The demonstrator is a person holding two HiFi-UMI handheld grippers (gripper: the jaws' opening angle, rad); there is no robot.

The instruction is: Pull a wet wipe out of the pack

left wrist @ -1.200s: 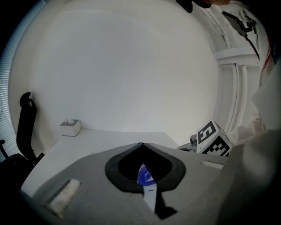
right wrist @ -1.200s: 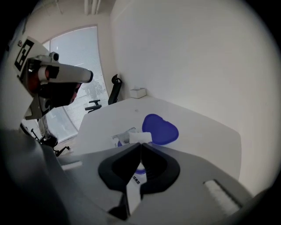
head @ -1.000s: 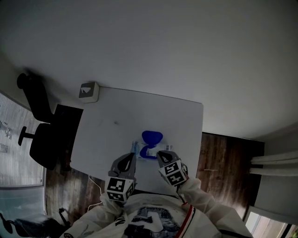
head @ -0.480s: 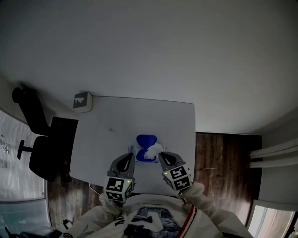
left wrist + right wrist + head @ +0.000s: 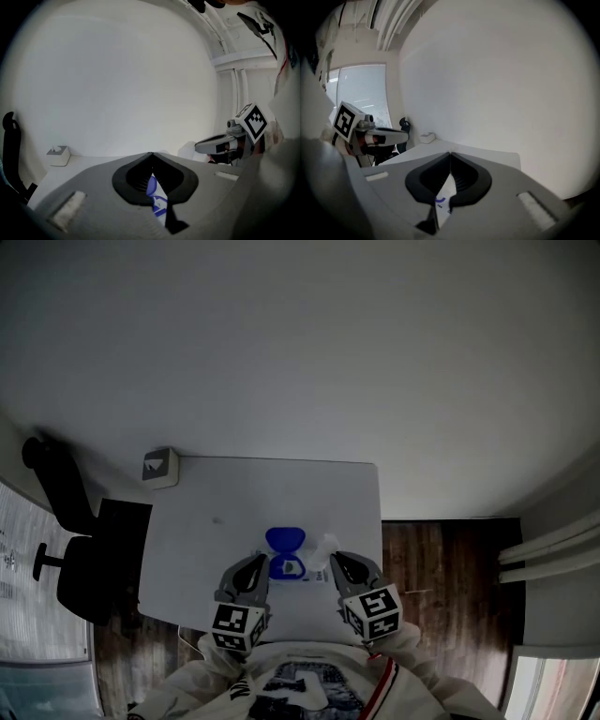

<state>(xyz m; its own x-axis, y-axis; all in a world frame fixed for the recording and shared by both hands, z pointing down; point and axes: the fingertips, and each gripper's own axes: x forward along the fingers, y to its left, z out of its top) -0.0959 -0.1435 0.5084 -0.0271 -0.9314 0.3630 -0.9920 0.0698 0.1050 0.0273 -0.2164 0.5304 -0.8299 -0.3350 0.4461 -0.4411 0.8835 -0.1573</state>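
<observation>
Two things stand well to the left of the pack (image 5: 292, 569). One is a black office chair (image 5: 73, 563) on the wooden floor (image 5: 441, 559), past the bench edge. The other is a small white box (image 5: 160, 468) on the far left corner of the white bench (image 5: 281, 488). The pack lies close to the bench's near edge, in front of the person. Its blue lid (image 5: 284, 540) is flipped open and stands up on the pack's far side.

Just left of the pack is the left hand-held gripper (image 5: 263, 564), angled in toward it. The left gripper view shows its jaws pressed together at the tips, pinching the pack's white-and-blue wrapper between the ribbed pads. The blue lid shows beyond them.

Just right of the lid, a crumpled white wet wipe (image 5: 326, 543) is raised above the bench. Whether its lower end is free of the pack's opening cannot be told. To the right of the pack, the right hand-held gripper (image 5: 335, 558) has the wipe at its tips. In the right gripper view its jaws are clamped on a thin white sheet that runs between the pads, with some blue print low in the gap.

Nearer the person than the pack, white sleeves (image 5: 412, 645) lead back from both grippers.
</observation>
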